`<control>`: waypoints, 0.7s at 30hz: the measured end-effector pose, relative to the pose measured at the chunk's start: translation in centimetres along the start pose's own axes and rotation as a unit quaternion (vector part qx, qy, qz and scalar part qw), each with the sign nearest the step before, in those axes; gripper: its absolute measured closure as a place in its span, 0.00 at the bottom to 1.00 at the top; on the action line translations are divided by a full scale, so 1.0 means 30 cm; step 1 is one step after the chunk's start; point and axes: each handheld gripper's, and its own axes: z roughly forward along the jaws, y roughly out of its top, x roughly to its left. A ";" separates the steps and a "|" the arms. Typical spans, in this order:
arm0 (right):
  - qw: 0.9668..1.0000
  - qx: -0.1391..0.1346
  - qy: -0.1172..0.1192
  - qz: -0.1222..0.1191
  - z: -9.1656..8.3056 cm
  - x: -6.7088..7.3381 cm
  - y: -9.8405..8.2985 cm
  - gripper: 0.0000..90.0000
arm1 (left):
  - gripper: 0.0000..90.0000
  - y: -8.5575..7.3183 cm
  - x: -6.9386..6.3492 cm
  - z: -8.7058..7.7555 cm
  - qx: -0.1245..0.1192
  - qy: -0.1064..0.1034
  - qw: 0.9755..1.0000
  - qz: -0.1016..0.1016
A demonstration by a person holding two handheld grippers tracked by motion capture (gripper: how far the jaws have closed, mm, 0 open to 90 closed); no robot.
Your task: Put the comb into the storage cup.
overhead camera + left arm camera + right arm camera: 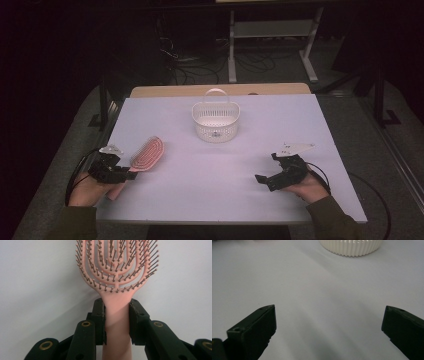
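A pink hairbrush (146, 154) lies at the table's left side, bristles up, its head pointing away from the person. My left gripper (128, 174) is shut on the hairbrush's handle (117, 322), both jaws pressed against its sides just below the bristled head (117, 263). A white slatted basket (215, 120) with a hoop handle stands at the middle back of the table. My right gripper (267, 168) rests at the front right, open wide with nothing between its jaws; its own view shows the basket's (352, 247) lower wall ahead.
The pale lilac table (220, 180) has a wooden strip along its far edge (170, 90). Beyond it are a dark floor with cables (195, 70) and a white shelf frame (272, 30). Wide bare tabletop lies between the two grippers.
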 end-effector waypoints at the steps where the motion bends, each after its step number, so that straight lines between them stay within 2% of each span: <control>1: 1.000 0.000 0.000 0.000 0.000 0.000 0.000 0.00 | 0.78 0.004 -0.006 0.000 -0.005 -0.005 1.000 0.001; 5: 1.000 -0.001 0.001 0.001 0.001 -0.002 0.000 0.00 | 0.78 0.022 -0.031 0.007 -0.026 -0.026 0.999 0.013; 8: 1.000 -0.002 0.001 0.001 0.001 -0.003 0.000 0.00 | 0.78 0.035 -0.048 0.007 -0.049 -0.045 0.998 0.017; 14: 1.000 -0.005 0.002 0.003 0.000 -0.003 0.001 0.00 | 0.78 0.062 -0.077 0.000 -0.103 -0.070 0.992 0.028; 21: 1.000 -0.006 0.003 0.007 0.000 -0.004 0.002 0.00 | 0.78 0.090 -0.110 0.021 -0.121 -0.089 0.988 0.040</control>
